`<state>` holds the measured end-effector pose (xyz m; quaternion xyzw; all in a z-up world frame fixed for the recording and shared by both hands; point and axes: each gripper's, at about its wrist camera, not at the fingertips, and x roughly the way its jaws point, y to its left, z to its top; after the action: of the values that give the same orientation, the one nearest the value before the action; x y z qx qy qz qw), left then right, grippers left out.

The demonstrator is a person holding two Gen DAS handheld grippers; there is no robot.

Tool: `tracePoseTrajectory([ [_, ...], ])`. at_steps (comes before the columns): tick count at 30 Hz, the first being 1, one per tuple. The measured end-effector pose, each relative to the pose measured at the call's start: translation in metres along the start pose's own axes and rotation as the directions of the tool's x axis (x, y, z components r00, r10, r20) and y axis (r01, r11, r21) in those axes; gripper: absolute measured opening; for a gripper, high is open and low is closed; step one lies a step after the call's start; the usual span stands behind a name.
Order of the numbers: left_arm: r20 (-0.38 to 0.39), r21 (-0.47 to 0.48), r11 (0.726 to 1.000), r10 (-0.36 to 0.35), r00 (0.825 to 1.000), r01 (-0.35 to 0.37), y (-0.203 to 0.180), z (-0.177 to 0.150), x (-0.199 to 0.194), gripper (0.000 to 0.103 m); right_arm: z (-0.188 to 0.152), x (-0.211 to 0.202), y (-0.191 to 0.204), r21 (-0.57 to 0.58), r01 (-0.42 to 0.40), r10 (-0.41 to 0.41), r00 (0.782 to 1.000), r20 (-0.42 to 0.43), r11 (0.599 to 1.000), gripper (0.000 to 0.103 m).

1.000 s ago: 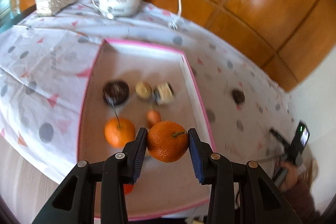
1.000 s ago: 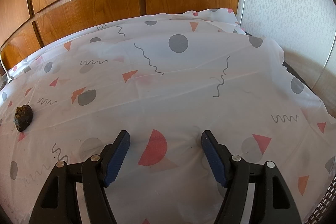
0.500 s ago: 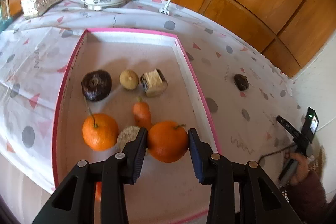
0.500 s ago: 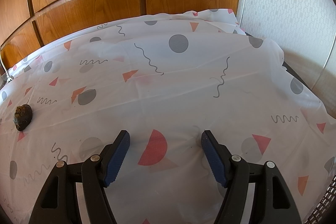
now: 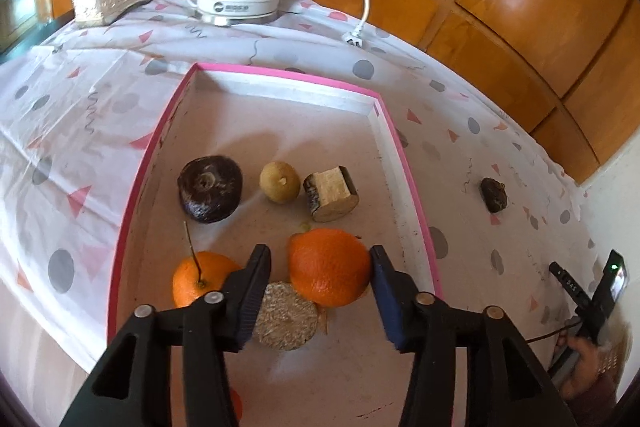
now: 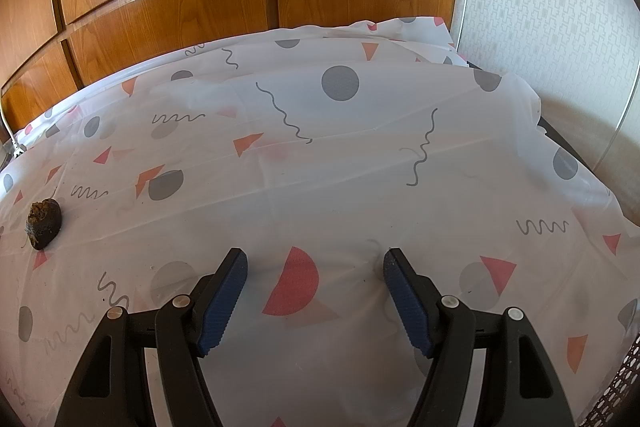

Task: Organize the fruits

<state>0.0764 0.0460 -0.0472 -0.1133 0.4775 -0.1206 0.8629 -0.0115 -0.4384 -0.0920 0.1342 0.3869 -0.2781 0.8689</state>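
The left gripper [image 5: 320, 279] hangs over the near end of the pink-rimmed tray [image 5: 416, 203], its jaws opening around a large orange [image 5: 329, 267]. The left pad stands clear of the fruit; the right pad is at its side, and whether it touches cannot be told. The orange appears to rest on the tray floor near the right wall, so this looks like a release: the fruit has been brought in to join the rest.

In the tray there are two whole oranges, counting the stemmed orange [image 5: 196, 277] toward the near-left. There is one dark purple fruit [image 5: 210, 189], one small yellowish fruit [image 5: 279, 182] and one cut wooden-looking chunk [image 5: 331, 193] in a row across the middle, and one pale round disc [image 5: 285, 315] just beside the released orange. A sliver of something orange shows at the near edge, unidentifiable.

One dark lump [image 5: 493, 195] lies alone on the tablecloth [image 6: 360, 187], right of the tray, probably next to be gathered. The right gripper [image 6: 314, 291] hovers over bare cloth with jaws spread wide and nothing between them, likely waiting its turn.
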Motion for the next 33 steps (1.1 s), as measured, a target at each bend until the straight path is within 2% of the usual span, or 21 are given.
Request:
tracePoseTrajectory([
  [9, 0.044, -0.033, 0.999, 0.015, 0.999, -0.014, 0.005, -0.006, -0.022, 0.052, 0.000, 0.000, 0.000, 0.000, 0.000, 0.000, 1.000, 0.000, 1.000, 0.072],
  [17, 0.078, -0.090, 0.986, 0.145, 0.986, -0.138, 0.016, -0.010, -0.036, 0.052, 0.000, 0.000, 0.000, 0.000, 0.000, 0.000, 1.000, 0.000, 1.000, 0.072],
  [22, 0.073, -0.142, 0.973, 0.192, 0.979, -0.180, 0.028, -0.015, -0.039, 0.052, 0.000, 0.000, 0.000, -0.001, 0.000, 0.000, 1.000, 0.000, 1.000, 0.072],
  [33, 0.120, -0.149, 0.969, 0.217, 0.969, -0.198, 0.030, -0.014, -0.050, 0.053, 0.000, 0.000, 0.000, -0.009, 0.005, -0.005, 1.000, -0.001, 1.000, 0.072],
])
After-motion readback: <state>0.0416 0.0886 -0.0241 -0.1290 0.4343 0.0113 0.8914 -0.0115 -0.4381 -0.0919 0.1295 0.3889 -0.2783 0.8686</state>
